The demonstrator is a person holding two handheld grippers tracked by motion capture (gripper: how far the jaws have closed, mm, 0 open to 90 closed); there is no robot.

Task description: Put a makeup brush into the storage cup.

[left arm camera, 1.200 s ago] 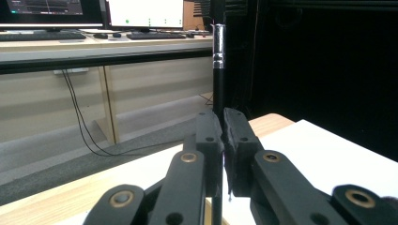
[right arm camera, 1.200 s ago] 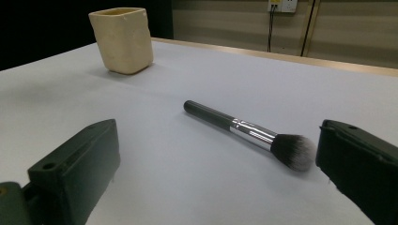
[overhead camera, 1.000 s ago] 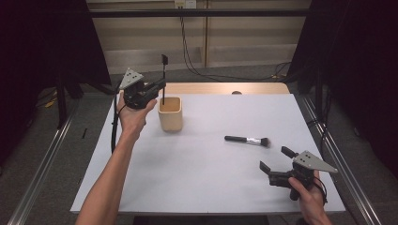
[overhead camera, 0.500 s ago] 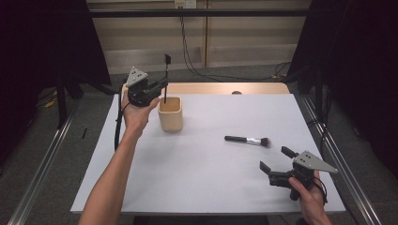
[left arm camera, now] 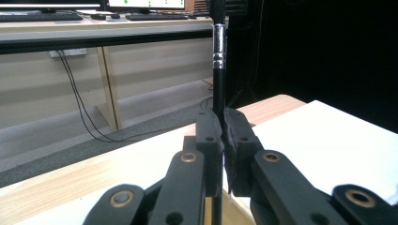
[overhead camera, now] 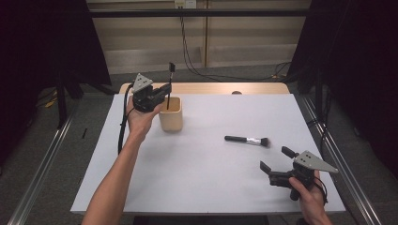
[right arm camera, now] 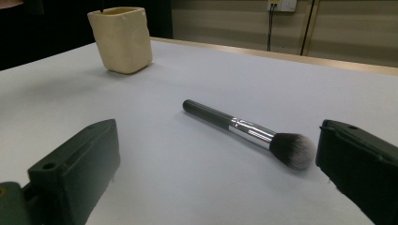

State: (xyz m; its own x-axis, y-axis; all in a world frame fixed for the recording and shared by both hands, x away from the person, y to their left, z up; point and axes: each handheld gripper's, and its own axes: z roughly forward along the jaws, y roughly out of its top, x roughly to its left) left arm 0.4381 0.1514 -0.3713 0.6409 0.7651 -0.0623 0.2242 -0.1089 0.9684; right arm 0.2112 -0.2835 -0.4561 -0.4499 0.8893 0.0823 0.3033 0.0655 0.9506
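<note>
**Slim brush held upright over the cup, second brush waiting on the table**

While the left gripper hangs at the far left of the table, its jaws are pressed together on the handle of a slim black brush, pinching it low on the shaft, as the left gripper view shows, with the silver ferrule above the pads. The brush stands close to vertical, head up, and its lower end reaches down into the mouth of the beige cup, which sits just right of the hand holding that gripper. That is the relation the coming move turns on: the brush's long axis runs straight up and down, and the cup's opening lies directly beneath it, so what is left, as I judge it, is a short descent and a release, with no sideways travel needed.

Well apart, toward the near right, a thicker makeup brush lies flat on the white table, its long axis running left to right, bristles at the right end. The right gripper rests just near of it, jaws spread wide and empty; in the right gripper view the brush lies crosswise beyond the two jaws. The right hand is plainly the nearer one for that brush.
</note>
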